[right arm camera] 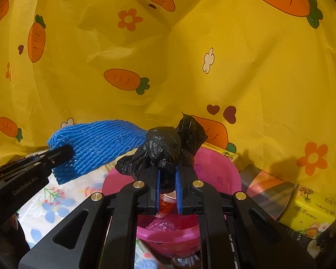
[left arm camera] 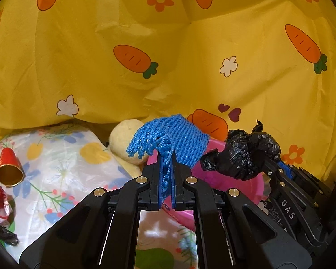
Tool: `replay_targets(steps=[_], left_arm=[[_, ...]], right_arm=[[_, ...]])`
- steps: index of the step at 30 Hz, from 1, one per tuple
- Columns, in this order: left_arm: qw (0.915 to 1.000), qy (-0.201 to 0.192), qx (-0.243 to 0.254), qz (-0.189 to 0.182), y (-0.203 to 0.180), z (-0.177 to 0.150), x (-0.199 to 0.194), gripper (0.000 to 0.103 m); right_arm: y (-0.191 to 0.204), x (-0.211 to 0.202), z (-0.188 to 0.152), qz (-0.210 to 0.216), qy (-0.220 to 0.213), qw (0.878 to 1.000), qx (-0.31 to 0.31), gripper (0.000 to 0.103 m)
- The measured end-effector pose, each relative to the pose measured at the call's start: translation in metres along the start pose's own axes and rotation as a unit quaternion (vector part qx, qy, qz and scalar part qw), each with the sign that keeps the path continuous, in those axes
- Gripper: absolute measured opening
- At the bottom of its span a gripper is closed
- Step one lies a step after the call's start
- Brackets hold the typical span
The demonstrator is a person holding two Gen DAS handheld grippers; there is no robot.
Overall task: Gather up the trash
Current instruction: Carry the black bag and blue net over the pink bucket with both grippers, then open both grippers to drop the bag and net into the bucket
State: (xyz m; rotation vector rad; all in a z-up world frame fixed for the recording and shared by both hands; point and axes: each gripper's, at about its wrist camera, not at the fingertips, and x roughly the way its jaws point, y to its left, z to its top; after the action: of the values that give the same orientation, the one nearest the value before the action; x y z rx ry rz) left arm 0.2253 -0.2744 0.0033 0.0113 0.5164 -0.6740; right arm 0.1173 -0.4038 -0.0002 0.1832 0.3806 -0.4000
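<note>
Two tools, left tool point(left arm camera: 166, 157) pinching one blue net point(left arm camera: 168, 139), right tool point(right arm camera: 168, 168) one black bag point(right arm camera: 163, 148)

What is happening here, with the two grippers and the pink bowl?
A person is collecting trash with two hand-held grippers. The left gripper is shut on a blue foam net sleeve, and the right gripper is shut on a crumpled black plastic bag. Both pieces hang over a pink plastic basin, which already holds some rubbish. A red and gold paper cup lies on the flowered tablecloth, not yet collected.
</note>
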Motion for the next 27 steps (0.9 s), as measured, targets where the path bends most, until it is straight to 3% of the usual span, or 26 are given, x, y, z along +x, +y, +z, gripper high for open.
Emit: replay_targets(steps=[18, 21, 24, 27], left_arm=[[0.9982, 0.051, -0.008, -0.031, -0.004, -0.016, 0.038, 0.005], [0.9977, 0.057, -0.006, -0.035, -0.004, -0.018, 0.042, 0.005], [0.9966, 0.065, -0.013, -0.048, -0.004, -0.020, 0.046, 0.006], [0.9959, 0.073, -0.013, -0.051, -0.003, -0.021, 0.050, 0.012]], right_arm=[[-0.007, 0.033, -0.006, -0.006, 0.032, 0.999, -0.005, 0.013], [-0.009, 0.036, -0.007, -0.004, 0.034, 0.999, -0.005, 0.020], [-0.012, 0.037, -0.008, -0.003, 0.035, 0.999, -0.001, 0.038], [-0.014, 0.036, -0.009, -0.003, 0.035, 0.999, -0.001, 0.043]])
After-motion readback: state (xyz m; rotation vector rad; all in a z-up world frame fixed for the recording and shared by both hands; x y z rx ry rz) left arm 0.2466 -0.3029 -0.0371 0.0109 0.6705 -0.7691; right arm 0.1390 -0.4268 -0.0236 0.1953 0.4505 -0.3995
